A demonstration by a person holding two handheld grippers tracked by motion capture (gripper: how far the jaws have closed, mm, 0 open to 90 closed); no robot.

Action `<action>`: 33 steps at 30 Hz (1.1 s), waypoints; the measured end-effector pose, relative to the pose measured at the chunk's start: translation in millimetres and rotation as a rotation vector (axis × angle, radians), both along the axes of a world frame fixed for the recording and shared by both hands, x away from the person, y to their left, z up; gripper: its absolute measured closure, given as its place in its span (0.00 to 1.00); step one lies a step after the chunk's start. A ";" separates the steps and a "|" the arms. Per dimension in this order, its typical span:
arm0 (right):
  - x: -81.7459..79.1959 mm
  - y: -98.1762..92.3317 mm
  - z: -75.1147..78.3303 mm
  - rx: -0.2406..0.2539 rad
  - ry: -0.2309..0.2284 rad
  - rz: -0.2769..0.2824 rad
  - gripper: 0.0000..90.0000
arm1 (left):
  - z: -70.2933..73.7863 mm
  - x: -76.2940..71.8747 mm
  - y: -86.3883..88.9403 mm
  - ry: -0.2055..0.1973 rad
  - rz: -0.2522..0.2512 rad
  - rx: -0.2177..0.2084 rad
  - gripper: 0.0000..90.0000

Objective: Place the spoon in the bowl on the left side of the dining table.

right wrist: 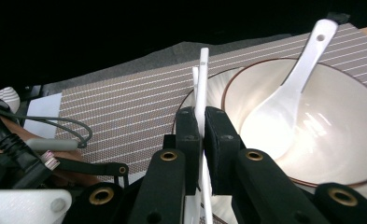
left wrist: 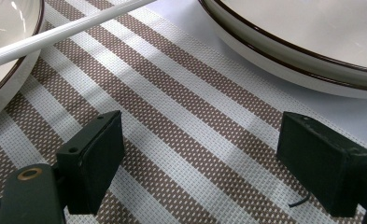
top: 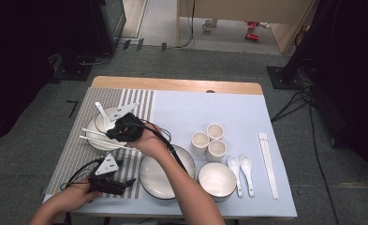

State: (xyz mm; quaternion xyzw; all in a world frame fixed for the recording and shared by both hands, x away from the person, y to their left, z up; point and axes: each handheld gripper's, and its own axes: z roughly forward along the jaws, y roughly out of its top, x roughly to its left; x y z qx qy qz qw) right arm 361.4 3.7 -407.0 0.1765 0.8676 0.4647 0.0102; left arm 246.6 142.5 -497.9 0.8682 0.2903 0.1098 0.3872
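My right gripper (right wrist: 201,122) is shut on a pair of white chopsticks (right wrist: 201,79), which stick out past the jaws. In the high view this gripper (top: 121,128) hangs over a small plate (top: 92,143) on the striped placemat (top: 74,140), and the chopsticks (top: 93,139) lie low across the plate. A white bowl (right wrist: 312,126) on that plate holds a white spoon (right wrist: 284,102). My left gripper (left wrist: 200,154) stands open just above the mat with nothing between its jaws. In the high view it (top: 125,183) sits near the table's front left.
A large dark-rimmed plate (top: 154,180) lies at the front centre, its rim (left wrist: 302,60) close to the left gripper. To the right are a white bowl (top: 217,180), three cups (top: 209,141), two spoons (top: 242,171) and another pair of chopsticks (top: 268,164).
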 end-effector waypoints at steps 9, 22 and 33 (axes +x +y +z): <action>-0.6 10.6 -12.3 0.004 0.007 0.013 0.94 | 0.0 0.2 0.3 0.001 -0.001 -0.002 0.17; -1.5 18.9 -28.0 -0.016 0.011 0.036 0.95 | 0.1 0.1 0.3 0.001 -0.002 0.001 0.17; 0.5 22.9 -37.9 -0.058 0.012 0.030 0.94 | 0.1 0.3 0.5 0.003 -0.002 -0.001 0.17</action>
